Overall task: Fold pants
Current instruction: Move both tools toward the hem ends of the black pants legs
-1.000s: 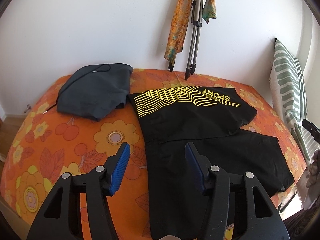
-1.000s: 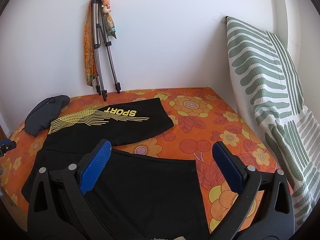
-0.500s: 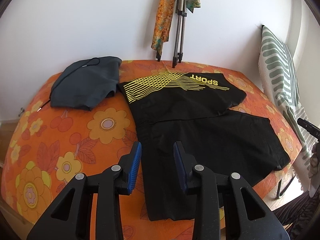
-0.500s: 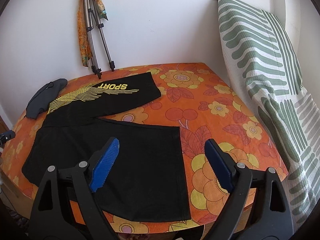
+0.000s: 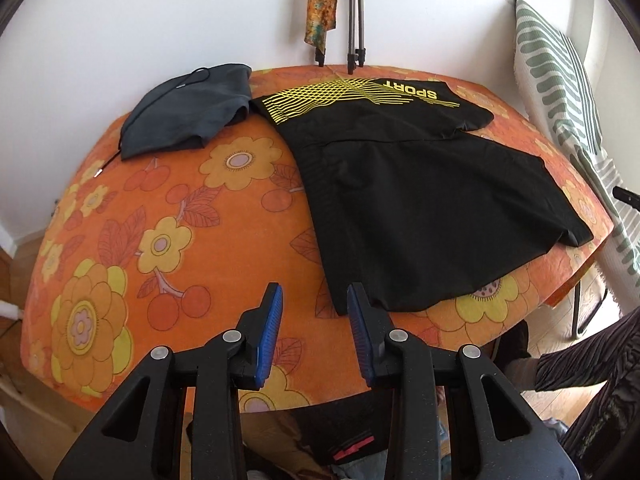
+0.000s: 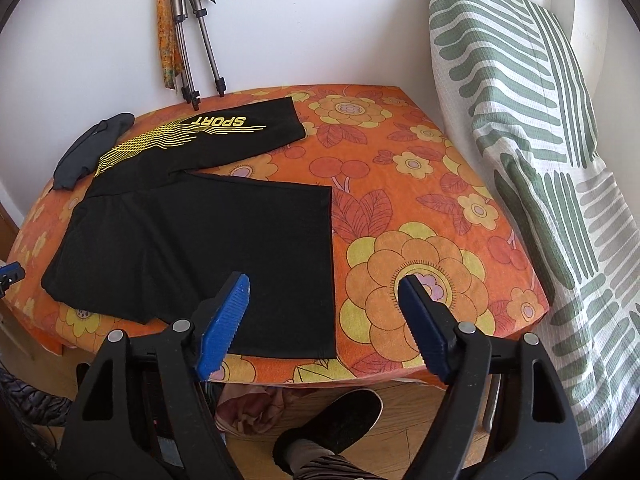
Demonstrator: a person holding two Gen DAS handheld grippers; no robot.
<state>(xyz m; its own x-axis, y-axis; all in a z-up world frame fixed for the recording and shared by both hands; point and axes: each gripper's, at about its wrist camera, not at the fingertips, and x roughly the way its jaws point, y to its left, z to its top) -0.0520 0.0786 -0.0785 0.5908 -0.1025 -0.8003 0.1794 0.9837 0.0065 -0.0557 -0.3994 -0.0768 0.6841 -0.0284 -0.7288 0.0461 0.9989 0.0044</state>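
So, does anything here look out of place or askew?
Nothing is damaged or spilled. The black pants lie flat with legs splayed apart, unfolded; a grey garment touches their far corner. Both grippers hover open.

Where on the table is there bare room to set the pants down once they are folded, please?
Bare cloth lies right of the black pants, up to the striped cushion, and on the tablecloth in front of the grey garment. The back edge is crowded by the tripod and that garment.

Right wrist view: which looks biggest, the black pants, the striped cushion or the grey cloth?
1. Striped cushion, though it's nearer the camera, so unsure against the pants.
2. Black pants.
3. Grey cloth, clearly smallest.
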